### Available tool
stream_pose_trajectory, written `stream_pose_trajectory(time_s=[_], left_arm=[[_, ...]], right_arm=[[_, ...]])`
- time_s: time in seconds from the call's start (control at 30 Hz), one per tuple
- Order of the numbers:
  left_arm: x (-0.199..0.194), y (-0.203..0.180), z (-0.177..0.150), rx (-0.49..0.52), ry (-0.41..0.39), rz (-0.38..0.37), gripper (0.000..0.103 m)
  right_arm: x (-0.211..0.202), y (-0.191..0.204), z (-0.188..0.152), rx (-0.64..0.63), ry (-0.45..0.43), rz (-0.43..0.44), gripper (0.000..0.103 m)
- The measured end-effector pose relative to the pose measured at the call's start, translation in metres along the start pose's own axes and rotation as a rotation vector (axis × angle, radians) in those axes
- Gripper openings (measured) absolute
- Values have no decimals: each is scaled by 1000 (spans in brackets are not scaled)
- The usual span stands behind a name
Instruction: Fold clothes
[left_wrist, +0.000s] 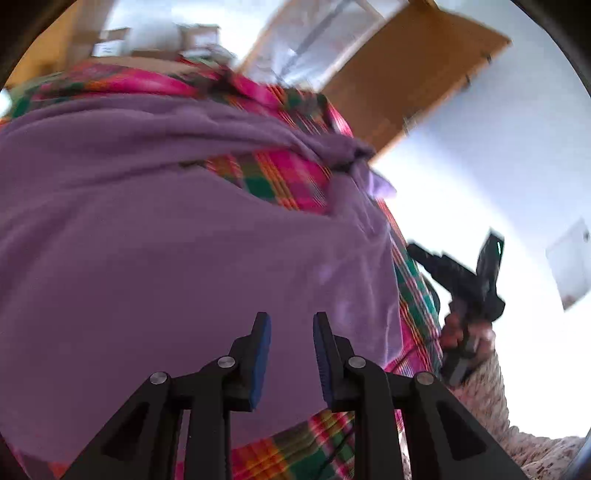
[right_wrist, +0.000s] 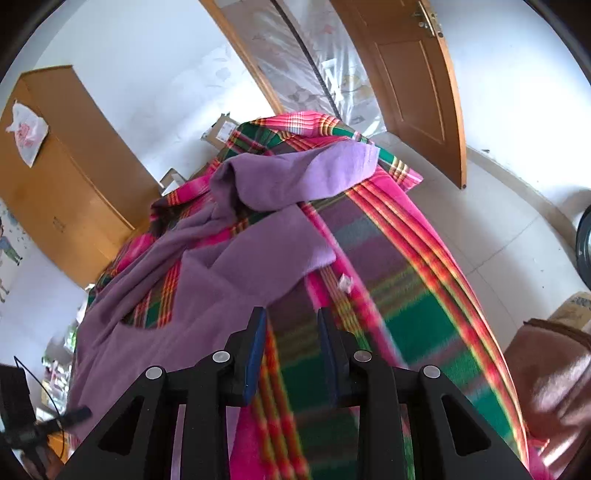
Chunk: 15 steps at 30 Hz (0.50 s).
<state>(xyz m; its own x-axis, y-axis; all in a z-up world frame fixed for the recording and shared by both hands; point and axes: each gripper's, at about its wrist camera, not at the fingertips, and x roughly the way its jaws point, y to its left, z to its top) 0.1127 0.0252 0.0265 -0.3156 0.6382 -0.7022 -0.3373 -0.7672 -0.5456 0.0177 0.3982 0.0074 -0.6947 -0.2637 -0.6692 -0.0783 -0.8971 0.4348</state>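
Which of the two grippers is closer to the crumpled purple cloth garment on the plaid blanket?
Left. The left gripper hovers open directly over the purple cloth garment, which fills its view. The right gripper, also open, sits over the bare plaid blanket, with the garment off to its left.

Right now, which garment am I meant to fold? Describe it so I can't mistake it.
Find the bed under the bright plaid blanket of pink, green and orange. Sprawled across it lies the purple garment, rumpled, one part folded over at the far end. It is the only plain, single-colour cloth there; everything under it is checked.
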Motion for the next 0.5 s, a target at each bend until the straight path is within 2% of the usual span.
stream_pose_trajectory(time_s=[0.17,0.3,0.47,0.5], left_arm=[[33,-18,1,55,97,-31,24],[43,-18,1,54,143,-41,24],[39,-16,1,50,140,-20,24],[39,-16,0,50,143,-18,24]], right_arm=[[24,-2,16,0,24,4,29],[41,-2,22,-7,47,-4,29],[50,2,28,-20,42,0,29],[52,3,29,-24,44,-4,21]])
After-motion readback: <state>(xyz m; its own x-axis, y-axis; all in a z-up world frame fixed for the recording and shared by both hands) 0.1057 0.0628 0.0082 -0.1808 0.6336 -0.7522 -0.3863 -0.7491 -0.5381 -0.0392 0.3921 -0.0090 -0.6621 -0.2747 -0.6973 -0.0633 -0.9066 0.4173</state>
